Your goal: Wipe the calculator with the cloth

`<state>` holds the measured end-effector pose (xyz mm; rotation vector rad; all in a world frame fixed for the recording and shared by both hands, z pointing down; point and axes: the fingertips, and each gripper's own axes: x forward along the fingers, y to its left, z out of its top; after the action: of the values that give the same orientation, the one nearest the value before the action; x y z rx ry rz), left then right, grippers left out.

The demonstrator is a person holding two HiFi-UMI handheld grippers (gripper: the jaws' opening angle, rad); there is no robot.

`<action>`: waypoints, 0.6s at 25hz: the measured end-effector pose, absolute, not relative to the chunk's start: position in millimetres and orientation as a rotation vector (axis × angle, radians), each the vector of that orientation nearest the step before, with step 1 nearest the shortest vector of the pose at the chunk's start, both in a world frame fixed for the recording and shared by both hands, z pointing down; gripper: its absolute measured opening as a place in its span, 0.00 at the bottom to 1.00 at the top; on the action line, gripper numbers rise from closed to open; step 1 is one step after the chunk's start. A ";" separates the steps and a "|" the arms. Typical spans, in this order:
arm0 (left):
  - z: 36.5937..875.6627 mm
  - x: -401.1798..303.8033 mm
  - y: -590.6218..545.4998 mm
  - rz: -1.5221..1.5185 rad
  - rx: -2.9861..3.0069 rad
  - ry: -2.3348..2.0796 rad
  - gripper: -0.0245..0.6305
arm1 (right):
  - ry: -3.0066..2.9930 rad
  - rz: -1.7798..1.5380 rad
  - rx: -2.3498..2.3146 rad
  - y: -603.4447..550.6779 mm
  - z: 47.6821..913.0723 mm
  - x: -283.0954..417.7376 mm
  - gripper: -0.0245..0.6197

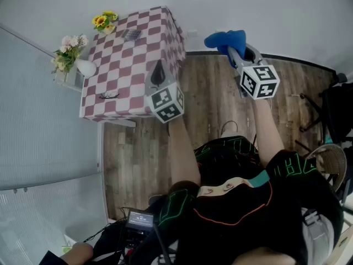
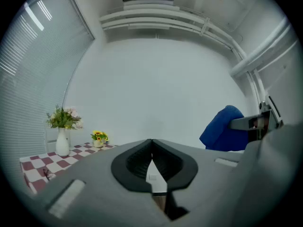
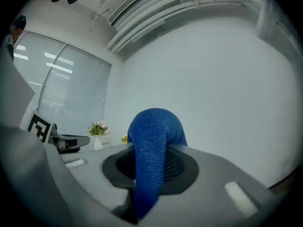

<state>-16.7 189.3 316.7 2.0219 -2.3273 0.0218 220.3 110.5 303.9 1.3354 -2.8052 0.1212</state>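
Calculator (image 1: 132,35) lies on far side of the checkered table (image 1: 124,70), near the small yellow flower pot (image 1: 105,22), well apart from both grippers. Blue cloth (image 1: 225,38) pinched in right gripper (image 1: 236,53), draping over its jaws, held off to the table's right. Left gripper (image 1: 158,74) pressed together, empty, over the table's near edge. White vase (image 1: 84,67) at the table's left edge.

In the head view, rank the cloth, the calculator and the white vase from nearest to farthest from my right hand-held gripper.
1. The cloth: clamped in the right hand-held gripper.
2. The calculator: far right part of the table.
3. The white vase: table's left edge.
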 end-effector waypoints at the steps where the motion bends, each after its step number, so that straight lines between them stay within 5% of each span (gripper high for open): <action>1: 317.2 -15.1 185.0 0.024 2.032 -2.320 0.05 | -2.807 0.117 1.331 107.7 304.2 220.2 0.15; 15: 338.9 -0.1 140.3 0.021 2.088 -2.210 0.05 | -2.776 0.135 1.372 72.2 314.4 229.4 0.16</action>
<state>-0.1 140.3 338.9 2.0879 -2.2098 0.0205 229.4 72.2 314.4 1.3721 -2.7763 0.1349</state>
